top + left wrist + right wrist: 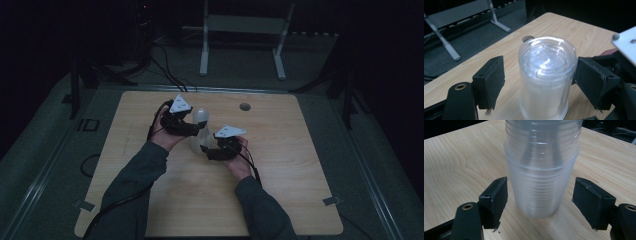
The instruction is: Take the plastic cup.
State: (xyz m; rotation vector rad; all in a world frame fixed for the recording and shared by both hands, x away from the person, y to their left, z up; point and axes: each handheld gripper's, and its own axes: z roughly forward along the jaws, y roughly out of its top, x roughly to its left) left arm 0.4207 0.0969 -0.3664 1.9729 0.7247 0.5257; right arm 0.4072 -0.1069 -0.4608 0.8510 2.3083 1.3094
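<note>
Your left gripper (186, 123) brackets the top of the cup stack (199, 127), which stands mid-bench (280, 165), jaws wide. Your right gripper (214, 150) flanks its base, jaws wide too. Centre both, then close squarely without crushing the cups.

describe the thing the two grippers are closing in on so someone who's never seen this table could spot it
On the light wooden table, look toward the far middle, between the left gripper and the right gripper. There stands a stack of clear plastic cups, nested upside down, wider at the base. It is the one translucent, ribbed thing between the open black jaws; the small round hole lies beyond.
</note>
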